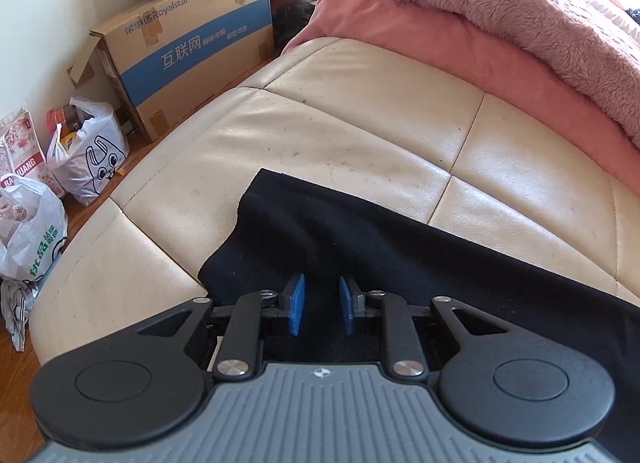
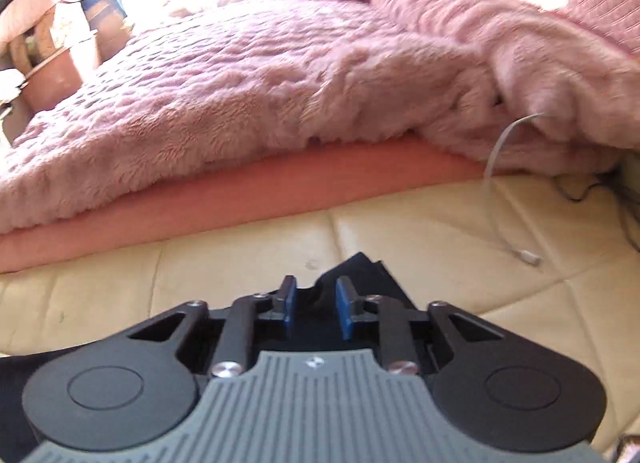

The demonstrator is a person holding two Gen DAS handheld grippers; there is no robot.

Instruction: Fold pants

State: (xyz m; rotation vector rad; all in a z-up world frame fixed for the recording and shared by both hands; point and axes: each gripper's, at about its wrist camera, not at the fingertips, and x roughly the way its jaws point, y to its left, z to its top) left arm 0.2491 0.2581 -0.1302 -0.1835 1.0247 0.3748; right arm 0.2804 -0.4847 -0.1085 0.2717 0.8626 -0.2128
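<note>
Black pants [image 1: 360, 247] lie flat on the cream leather bed frame [image 1: 320, 127], reaching from centre to the right edge of the left wrist view. My left gripper [image 1: 322, 303] is open just above the pants, its blue pads [image 1: 297, 305] apart with nothing between them. In the right wrist view another end of the pants [image 2: 360, 275] shows, with a raised crumpled corner. My right gripper [image 2: 316, 301] is open over that corner, and black cloth sits between the pads without being pinched.
A pink mattress [image 2: 240, 199] under a fluffy pink blanket [image 2: 280, 83] borders the leather surface. A white charging cable [image 2: 496, 183] trails onto the leather at right. A cardboard box [image 1: 192, 43] and plastic bags [image 1: 88, 147] stand on the wooden floor at left.
</note>
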